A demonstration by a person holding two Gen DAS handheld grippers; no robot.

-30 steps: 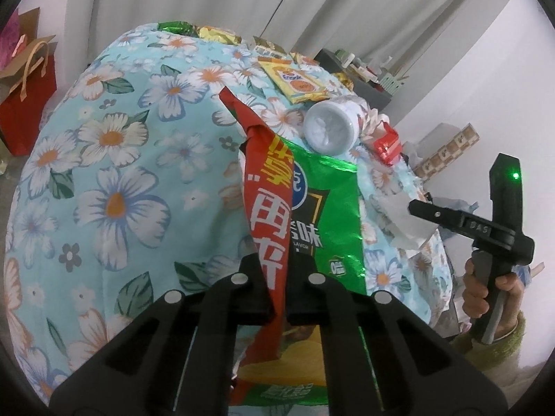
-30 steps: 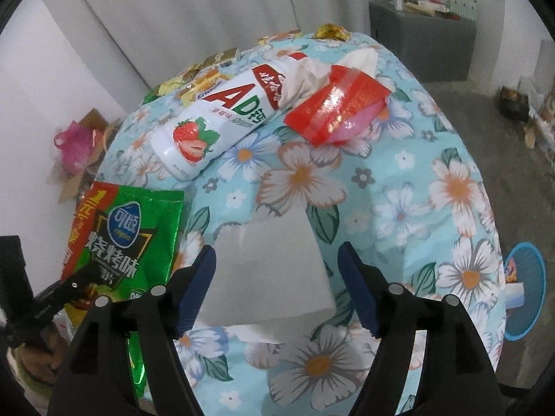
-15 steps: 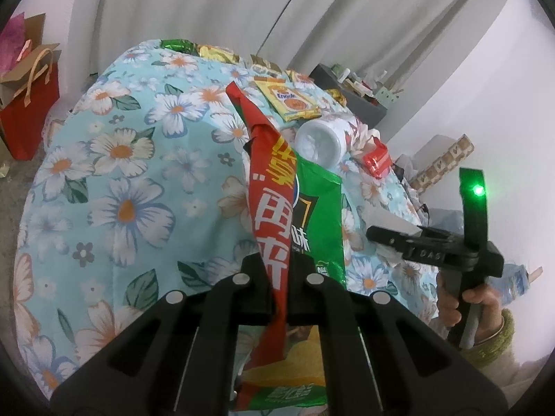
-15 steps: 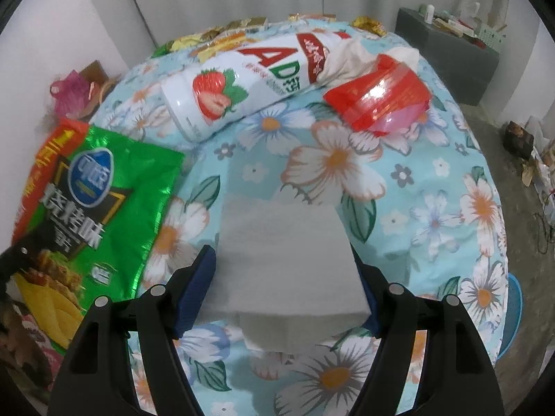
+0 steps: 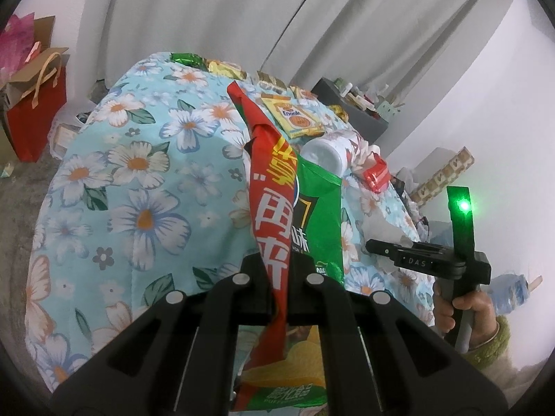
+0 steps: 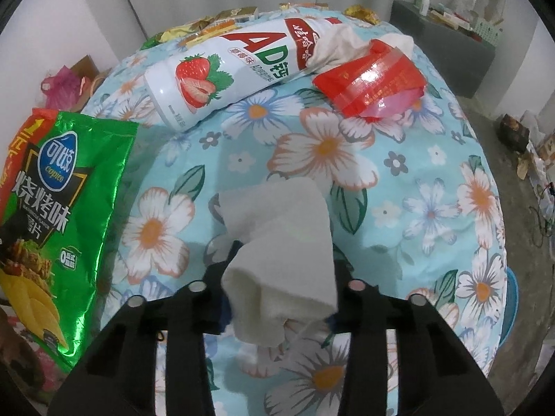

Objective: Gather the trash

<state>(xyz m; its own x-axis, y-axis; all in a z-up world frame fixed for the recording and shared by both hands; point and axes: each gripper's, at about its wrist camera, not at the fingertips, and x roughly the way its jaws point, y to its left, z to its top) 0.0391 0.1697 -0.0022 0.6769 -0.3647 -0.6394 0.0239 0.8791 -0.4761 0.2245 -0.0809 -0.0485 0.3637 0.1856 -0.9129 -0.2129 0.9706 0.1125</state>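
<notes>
My left gripper (image 5: pixel 280 286) is shut on the red edge of a green and red chip bag (image 5: pixel 277 208) and holds it up above the floral table (image 5: pixel 138 180). The bag also shows at the left of the right wrist view (image 6: pixel 62 187). My right gripper (image 6: pixel 277 298) is closing on a white tissue (image 6: pixel 281 242), which bunches up between the fingers at the table's near edge. The right gripper also shows in the left wrist view (image 5: pixel 378 247).
A white strawberry drink bottle (image 6: pixel 236 69) lies on its side beyond the tissue. A red wrapper (image 6: pixel 371 83) and crumpled cloth (image 6: pixel 343 45) lie beside it. Several snack packets (image 5: pixel 295 118) lie at the far end. A red paper bag (image 5: pixel 34 111) stands on the floor at the left.
The right gripper's fingers have closed in on the tissue, which has bunched and lifted. The left gripper has raised the chip bag and pulled back from the table.
</notes>
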